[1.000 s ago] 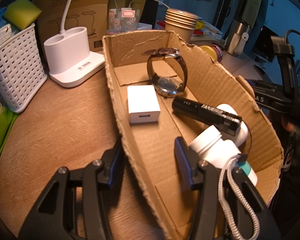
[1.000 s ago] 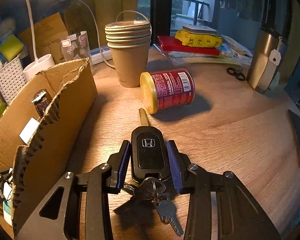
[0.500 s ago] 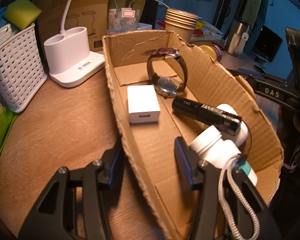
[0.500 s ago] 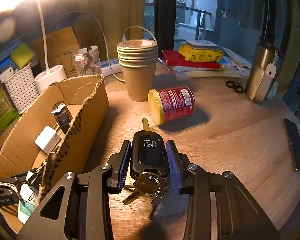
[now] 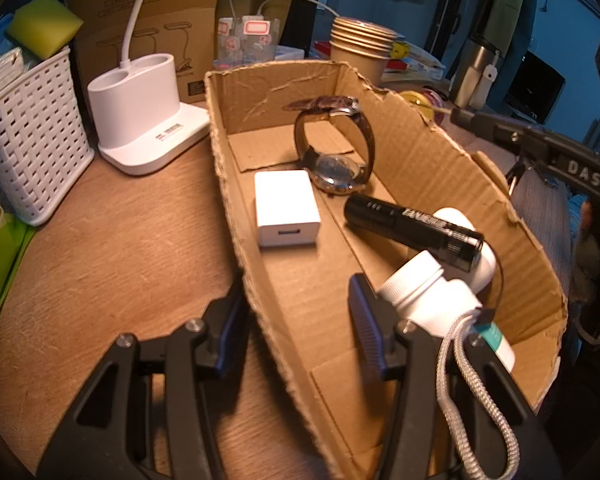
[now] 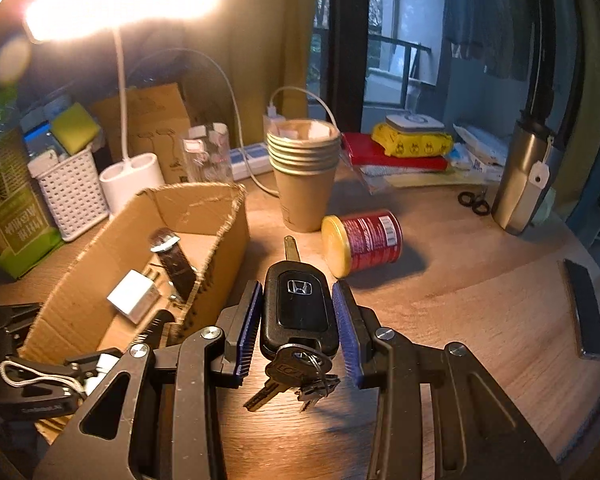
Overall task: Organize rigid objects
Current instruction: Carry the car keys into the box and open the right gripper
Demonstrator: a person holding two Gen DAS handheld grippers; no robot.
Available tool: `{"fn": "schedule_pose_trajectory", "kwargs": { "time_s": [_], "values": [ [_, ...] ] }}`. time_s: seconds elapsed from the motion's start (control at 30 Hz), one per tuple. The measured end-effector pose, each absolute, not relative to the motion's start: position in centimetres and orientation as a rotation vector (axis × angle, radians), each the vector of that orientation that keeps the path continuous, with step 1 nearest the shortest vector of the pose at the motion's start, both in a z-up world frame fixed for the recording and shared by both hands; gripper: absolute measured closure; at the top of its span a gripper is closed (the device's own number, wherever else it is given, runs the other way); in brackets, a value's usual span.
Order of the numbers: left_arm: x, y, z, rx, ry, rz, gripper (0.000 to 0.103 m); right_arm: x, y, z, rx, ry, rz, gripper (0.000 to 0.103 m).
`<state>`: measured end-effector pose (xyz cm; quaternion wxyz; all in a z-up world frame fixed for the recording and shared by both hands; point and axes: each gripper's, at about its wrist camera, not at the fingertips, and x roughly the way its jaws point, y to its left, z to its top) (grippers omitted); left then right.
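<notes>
- The right gripper [image 6: 298,326] pinches a black car key fob [image 6: 298,308] low in the middle of the right wrist view; its blade points up the frame and a bunch of small keys [image 6: 300,376] hangs beneath it, off the bench [image 6: 480,300].
- The left gripper [image 5: 296,312] is clamped on the near wall of the cardboard box [image 5: 440,160], one finger outside and one inside.
- Inside the box, from the upper middle of the left wrist view towards the lower right: a wristwatch [image 5: 334,148] on its side, a white charger block [image 5: 286,208], a black flashlight [image 5: 414,228] and a white bottle [image 5: 428,300].
- A red can [image 6: 364,242] lies on its side beside a stack of paper cups [image 6: 304,172], just above the fob.
- A white lamp base [image 5: 140,112] and a white basket [image 5: 28,136] stand at the upper left.
</notes>
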<state>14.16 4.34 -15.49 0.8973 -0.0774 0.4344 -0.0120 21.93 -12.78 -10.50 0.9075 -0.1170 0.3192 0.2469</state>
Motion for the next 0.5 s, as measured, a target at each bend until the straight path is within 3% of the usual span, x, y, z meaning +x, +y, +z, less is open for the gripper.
{"fn": "schedule_pose_trajectory", "kwargs": {
  "time_s": [0.5],
  "values": [
    [14.2, 4.3, -15.5, -0.160, 0.900, -0.025, 0.051, 18.3, -10.1, -8.0, -0.291, 0.577, 0.590, 0.064]
  ]
}}
